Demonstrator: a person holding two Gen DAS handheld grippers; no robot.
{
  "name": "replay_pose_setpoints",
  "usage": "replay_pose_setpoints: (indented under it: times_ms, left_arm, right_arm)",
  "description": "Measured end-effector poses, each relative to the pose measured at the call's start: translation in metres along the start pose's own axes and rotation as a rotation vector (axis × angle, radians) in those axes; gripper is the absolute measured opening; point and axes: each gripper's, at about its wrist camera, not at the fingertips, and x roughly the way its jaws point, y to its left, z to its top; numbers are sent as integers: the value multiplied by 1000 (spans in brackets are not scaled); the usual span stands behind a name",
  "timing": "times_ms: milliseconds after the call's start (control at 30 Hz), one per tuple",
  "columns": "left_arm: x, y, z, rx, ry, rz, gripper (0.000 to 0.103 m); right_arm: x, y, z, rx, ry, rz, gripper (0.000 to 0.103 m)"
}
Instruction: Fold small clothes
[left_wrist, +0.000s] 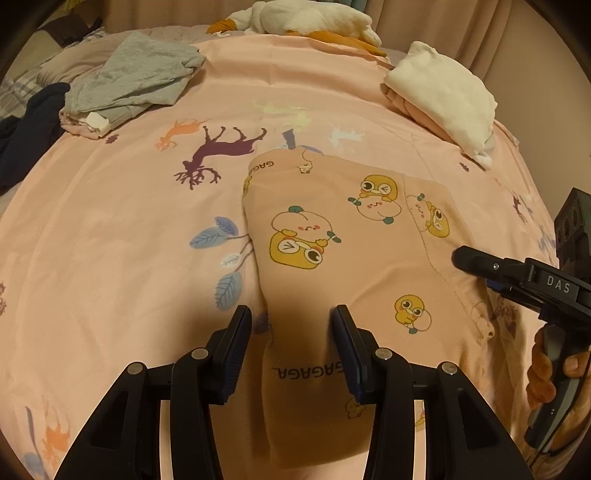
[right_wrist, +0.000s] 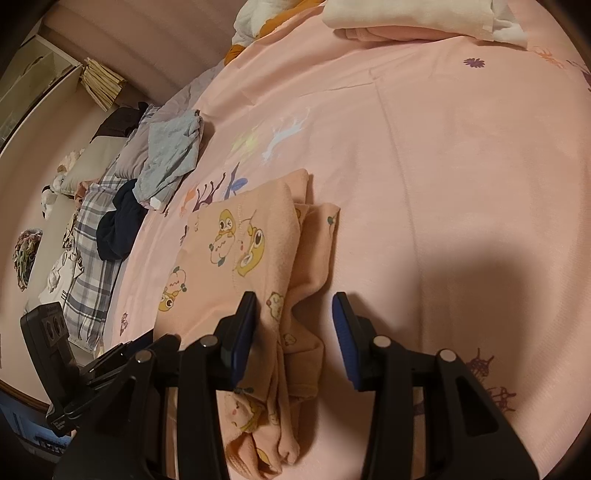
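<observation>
Pink bedsheet (left_wrist: 110, 221) printed with deer and leaves, spread flat over the bed. White and orange plush toy (left_wrist: 306, 16) at the far edge, near beige curtains (left_wrist: 461, 29). Plaid pillow (right_wrist: 90, 266) off the sheet's left side, straw-coloured bundle (right_wrist: 101, 83) further back by the wall.

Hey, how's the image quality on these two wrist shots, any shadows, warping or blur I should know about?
Left wrist view: warm dim light, strong fisheye bulge, dark corners, a shadow on the pink garment between the fingers. Right wrist view: same bulge, a big dark shadow on the bedsheet right of the garment, edges soft at left.
</observation>
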Motion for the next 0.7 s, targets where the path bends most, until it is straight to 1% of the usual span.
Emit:
replay_pose_setpoints:
  times_ms: [400,467,600,700]
  left_arm:
    - [-6,1,-5,4,-8,29,45]
    - [-7,1,-6,5,-11,39,48]
    - [-9,3,-8,0,-12,49,50]
    - [-11,4,-10,-4,-13,58,54]
  right_arm:
    - [-6,-1,-1,1,-15,-21,43]
    - [-8,-2,-1,6,-19,-23,43]
    - [-12,-1,-3,4,-29,-34,43]
    - [-17,1,-3,-4,-43,-48,43]
